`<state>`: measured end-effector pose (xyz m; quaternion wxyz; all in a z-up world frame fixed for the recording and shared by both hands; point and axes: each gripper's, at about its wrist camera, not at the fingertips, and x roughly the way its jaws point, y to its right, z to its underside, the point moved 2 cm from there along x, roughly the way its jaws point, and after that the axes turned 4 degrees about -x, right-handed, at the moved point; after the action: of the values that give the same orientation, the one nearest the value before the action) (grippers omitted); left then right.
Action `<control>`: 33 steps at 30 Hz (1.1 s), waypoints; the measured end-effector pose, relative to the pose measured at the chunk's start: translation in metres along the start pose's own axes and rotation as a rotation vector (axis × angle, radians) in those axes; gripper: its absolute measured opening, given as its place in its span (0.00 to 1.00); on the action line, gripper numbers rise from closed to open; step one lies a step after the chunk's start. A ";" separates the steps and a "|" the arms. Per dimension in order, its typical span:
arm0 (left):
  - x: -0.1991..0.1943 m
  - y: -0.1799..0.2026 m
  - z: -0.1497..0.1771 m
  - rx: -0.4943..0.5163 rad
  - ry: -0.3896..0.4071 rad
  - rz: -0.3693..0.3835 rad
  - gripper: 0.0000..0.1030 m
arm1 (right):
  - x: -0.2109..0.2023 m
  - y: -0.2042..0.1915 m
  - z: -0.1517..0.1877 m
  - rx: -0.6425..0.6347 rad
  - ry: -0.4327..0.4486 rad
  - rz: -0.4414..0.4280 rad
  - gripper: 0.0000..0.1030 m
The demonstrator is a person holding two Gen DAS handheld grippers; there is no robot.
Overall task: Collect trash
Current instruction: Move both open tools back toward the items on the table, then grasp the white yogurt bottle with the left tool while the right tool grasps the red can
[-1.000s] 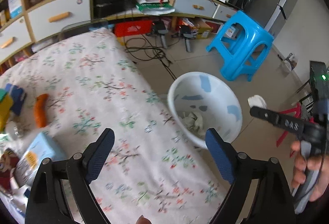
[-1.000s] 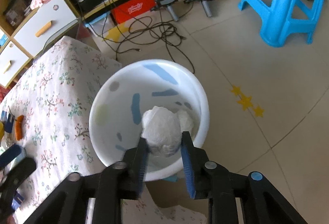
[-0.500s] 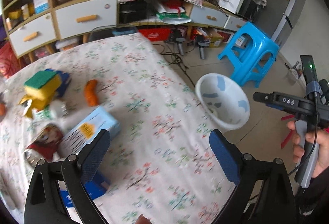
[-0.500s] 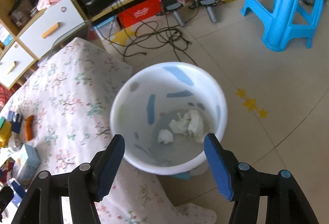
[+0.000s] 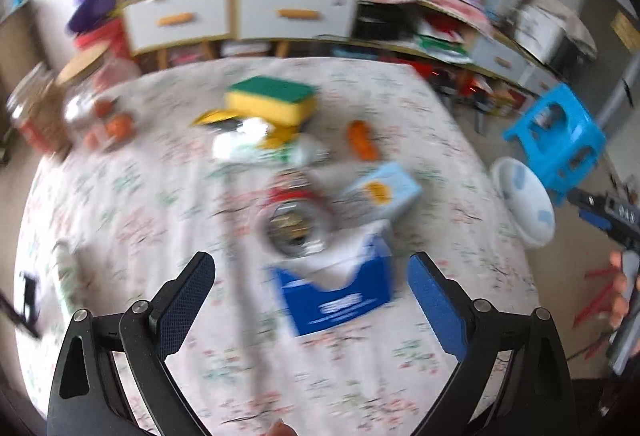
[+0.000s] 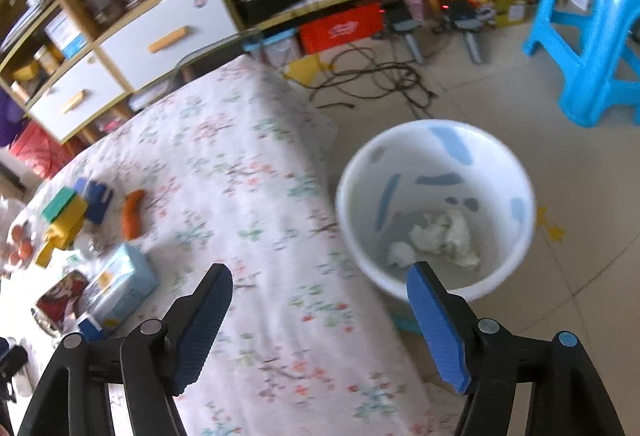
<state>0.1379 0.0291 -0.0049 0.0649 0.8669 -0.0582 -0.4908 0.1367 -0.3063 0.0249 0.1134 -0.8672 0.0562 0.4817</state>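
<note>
Left wrist view: left gripper (image 5: pixel 310 282) is held wide open and empty above the flowered tablecloth (image 5: pixel 120 195); much is smeared by motion blur.
Items near the blue box (image 5: pixel 340 300): an open tin can (image 5: pixel 294 224) lies just behind it, a pale blue carton (image 5: pixel 384 191) to the can's right, a sponge (image 5: pixel 270 101) and an orange piece (image 5: pixel 362 139) further back.
Bin: a white bucket (image 5: pixel 524 201) is seen off the table's right edge, beside the blue stool (image 5: pixel 560 135).
Right wrist view: right gripper (image 6: pixel 320 304) is spread wide, nothing held, over the table edge beside the bucket (image 6: pixel 436 207).
Trash: crumpled white paper (image 6: pixel 440 236) lies on the bucket's bottom.
Risk: with the view blurred, a wrong item could be grabbed, since trash and keepers lie close together; the can's round, smooth metal wall could slip or roll between flat pads.
Materials: soft cloth, spongy foam, stiff cardboard, hard glossy plastic bucket.
</note>
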 end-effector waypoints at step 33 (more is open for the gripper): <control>0.049 -0.245 0.029 -0.416 -0.137 -0.157 0.39 | 0.070 -0.205 0.052 -0.329 -0.176 -0.135 0.75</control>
<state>0.1477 0.2606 -0.1026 0.1996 0.8013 0.1075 -0.5536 0.1730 -0.0944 -0.0320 0.0067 -0.8304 -0.0919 0.5496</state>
